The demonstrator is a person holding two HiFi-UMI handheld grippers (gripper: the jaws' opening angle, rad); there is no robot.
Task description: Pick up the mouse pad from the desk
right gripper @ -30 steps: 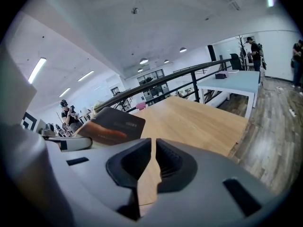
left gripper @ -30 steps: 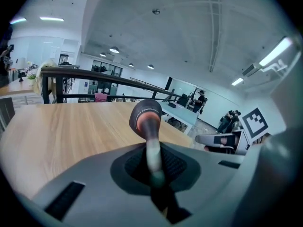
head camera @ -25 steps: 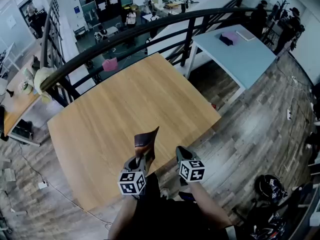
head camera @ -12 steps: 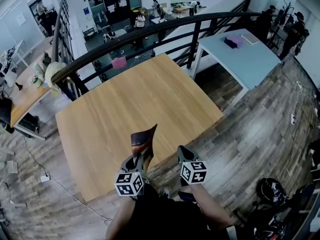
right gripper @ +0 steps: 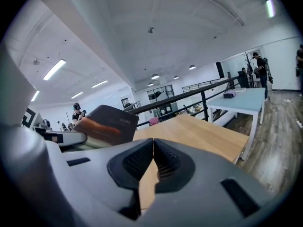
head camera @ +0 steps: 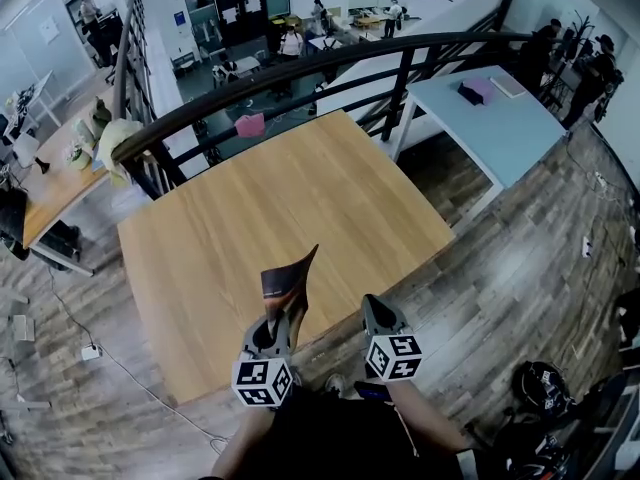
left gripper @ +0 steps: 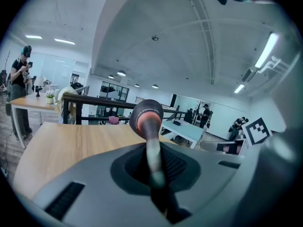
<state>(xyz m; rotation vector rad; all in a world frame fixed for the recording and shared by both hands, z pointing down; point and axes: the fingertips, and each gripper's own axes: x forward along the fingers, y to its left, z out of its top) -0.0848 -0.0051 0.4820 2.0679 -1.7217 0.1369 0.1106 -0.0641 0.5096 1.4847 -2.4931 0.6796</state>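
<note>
Left tongs (head camera: pixel 284 320) clamp the mouse pad (head camera: pixel 285 280) clear of the desk (head camera: pixel 260 193), right tongs (head camera: pixel 371 310) at its three o'clock closed empty; pickup looks done, just hold steady.

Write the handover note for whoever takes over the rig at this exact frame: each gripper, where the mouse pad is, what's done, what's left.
Left gripper: shut on the mouse pad, which stands edge-up out of its jaws.
Right gripper: shut, nothing between its jaws.
Mouse pad: held in the air over the near edge of the wooden desk, not resting on it.
Done: the pad is picked up.
Left: nothing of the pick-up itself; just keep the grip firm.
</note>
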